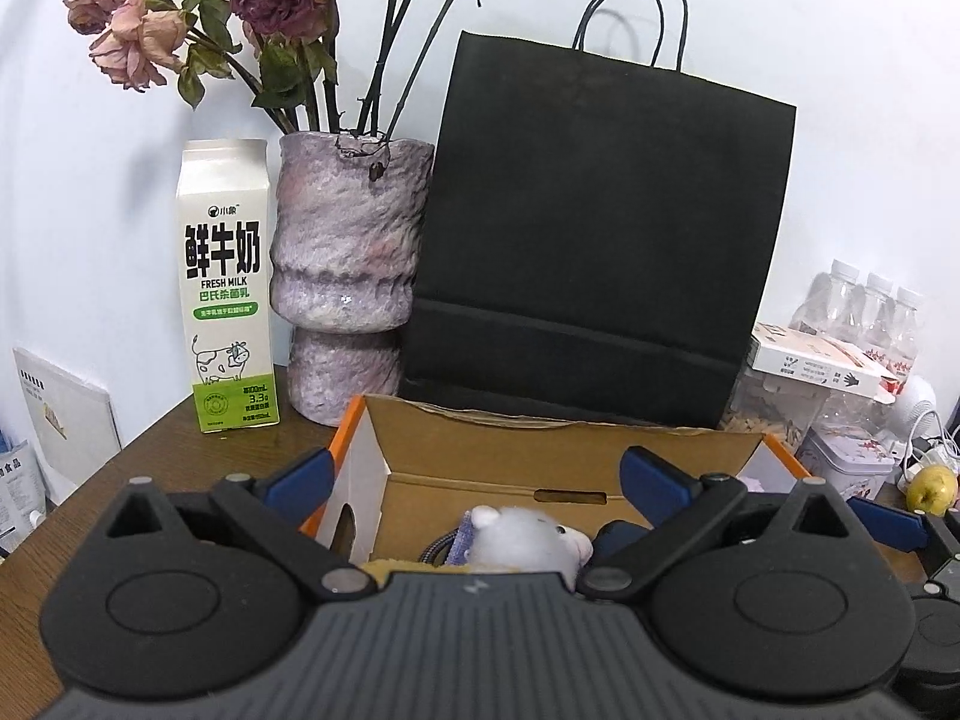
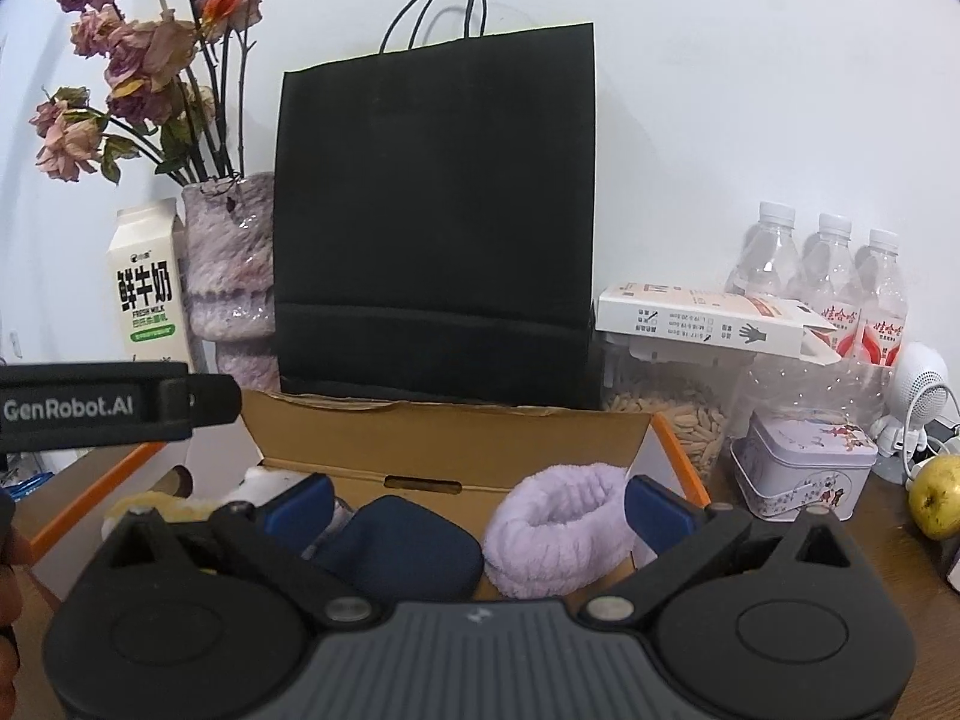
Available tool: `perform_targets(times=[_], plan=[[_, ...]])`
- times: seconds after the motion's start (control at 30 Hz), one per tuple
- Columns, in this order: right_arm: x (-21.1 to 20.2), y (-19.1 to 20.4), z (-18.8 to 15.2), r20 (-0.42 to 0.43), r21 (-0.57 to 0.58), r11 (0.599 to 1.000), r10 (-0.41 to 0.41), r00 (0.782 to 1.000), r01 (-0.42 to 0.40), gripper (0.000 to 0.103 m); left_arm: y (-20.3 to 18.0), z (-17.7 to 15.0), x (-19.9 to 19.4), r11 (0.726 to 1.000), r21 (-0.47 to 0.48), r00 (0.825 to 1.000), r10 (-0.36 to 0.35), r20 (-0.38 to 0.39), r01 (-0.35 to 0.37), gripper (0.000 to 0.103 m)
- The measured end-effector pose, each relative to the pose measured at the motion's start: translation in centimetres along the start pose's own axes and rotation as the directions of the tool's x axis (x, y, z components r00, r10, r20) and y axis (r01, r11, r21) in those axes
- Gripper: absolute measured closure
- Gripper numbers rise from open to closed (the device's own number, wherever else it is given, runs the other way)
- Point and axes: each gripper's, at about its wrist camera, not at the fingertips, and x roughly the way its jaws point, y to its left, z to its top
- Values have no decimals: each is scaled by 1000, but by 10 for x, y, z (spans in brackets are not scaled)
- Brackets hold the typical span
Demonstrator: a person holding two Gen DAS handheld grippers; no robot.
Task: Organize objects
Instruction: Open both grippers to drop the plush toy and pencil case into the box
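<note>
An open cardboard box [image 1: 540, 450] with orange edges sits on the wooden table in front of me; it also shows in the right wrist view [image 2: 450, 438]. Inside lie a white plush toy [image 1: 528, 537], a dark blue pouch [image 2: 396, 546] and a lilac fluffy band [image 2: 558, 525]. My left gripper [image 1: 477, 471] is open above the box's left half, empty, over the plush toy. My right gripper [image 2: 480, 498] is open above the box's right half, empty, its fingers either side of the pouch and the band.
A black paper bag [image 1: 600, 240] stands behind the box. A milk carton [image 1: 225, 294] and a vase of dried roses [image 1: 348, 276] stand at the back left. At the right are water bottles [image 2: 822, 276], a white carton [image 2: 708, 318], a tin [image 2: 804, 468] and a green apple [image 2: 936, 498].
</note>
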Motion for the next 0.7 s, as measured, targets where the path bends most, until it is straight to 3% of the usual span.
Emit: perform_targets(times=[0.33, 0.7], plan=[[-13, -4, -2, 14, -22, 1000, -3, 1000, 3, 0, -4, -2, -12, 999, 28, 1000, -23, 8, 23, 0], [-50, -6, -8, 56, -46, 999, -6, 998, 8, 0, -3, -2, -50, 995, 65, 996, -77, 34, 75, 0]])
